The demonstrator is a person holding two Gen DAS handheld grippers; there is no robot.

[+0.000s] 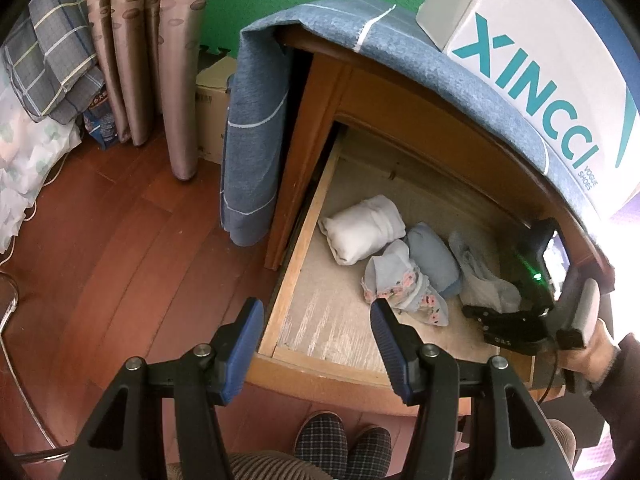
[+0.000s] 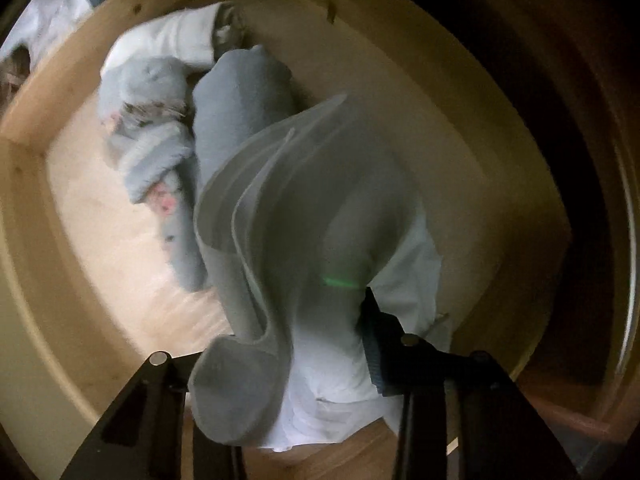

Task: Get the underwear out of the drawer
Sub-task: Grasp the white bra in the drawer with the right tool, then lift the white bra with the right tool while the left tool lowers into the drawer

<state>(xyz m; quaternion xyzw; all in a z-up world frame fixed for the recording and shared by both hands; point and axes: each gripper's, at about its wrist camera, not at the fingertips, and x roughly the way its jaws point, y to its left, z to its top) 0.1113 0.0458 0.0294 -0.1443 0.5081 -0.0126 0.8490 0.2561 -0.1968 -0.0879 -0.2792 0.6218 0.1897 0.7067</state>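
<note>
Pale grey underwear (image 2: 304,216) clamped between right tongs (image 2: 320,344) inside drawer (image 1: 288,280); left tongs (image 1: 316,344) apart, empty.

Below the left hand-held gripper (image 1: 316,344) the drawer (image 1: 288,280) lies open with its near floor bare. Beyond it, rolled garments (image 1: 362,234) crowd the middle. The cabinet top (image 1: 400,92) overhangs the back, and the right hand-held gripper (image 1: 500,320) fills the far corner.
</note>
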